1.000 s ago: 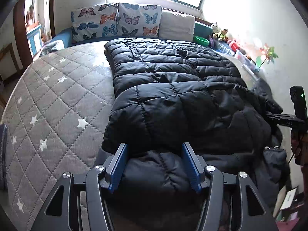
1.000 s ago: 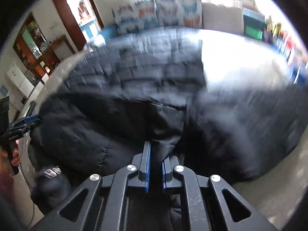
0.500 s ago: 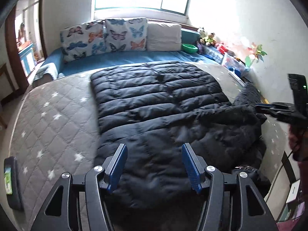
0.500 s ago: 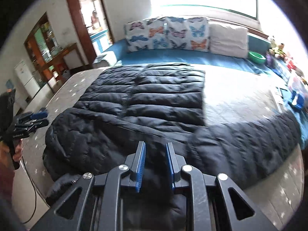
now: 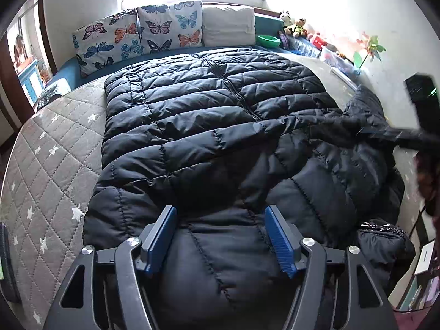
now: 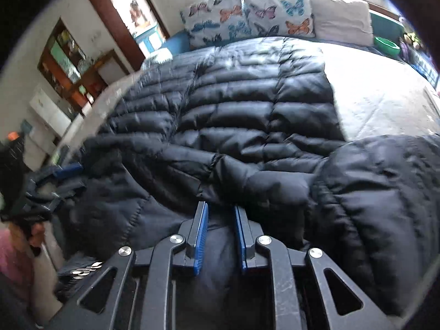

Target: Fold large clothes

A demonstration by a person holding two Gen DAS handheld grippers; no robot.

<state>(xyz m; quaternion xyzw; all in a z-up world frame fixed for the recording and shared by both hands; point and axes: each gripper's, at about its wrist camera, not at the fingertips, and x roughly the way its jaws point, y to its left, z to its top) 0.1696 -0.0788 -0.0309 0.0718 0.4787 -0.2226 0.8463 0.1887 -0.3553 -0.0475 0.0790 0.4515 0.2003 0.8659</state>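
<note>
A large black quilted down coat (image 5: 220, 126) lies spread on a grey star-patterned mattress (image 5: 46, 165), its near end bunched at the bed's edge. My left gripper (image 5: 221, 217) is open, its blue pads either side of the coat's near fold, not pinching it. My right gripper (image 6: 220, 211) is partly open with coat fabric (image 6: 220, 247) between its blue pads; I cannot tell if it grips. The right gripper also shows blurred at the right of the left wrist view (image 5: 407, 134). The left gripper shows at the left of the right wrist view (image 6: 60, 176).
Butterfly pillows (image 5: 137, 33) and a beige cushion (image 5: 228, 26) line the far side. A green bowl (image 5: 268, 40), toys and boxes sit along the right wall. A doorway (image 6: 129, 19) and shelves are at left. A dark device (image 5: 8, 264) lies on the mattress's left edge.
The left gripper has dropped back down close over the coat's near fold. The right gripper has opened wider and moved lower and left over the coat; its view is blurred.
</note>
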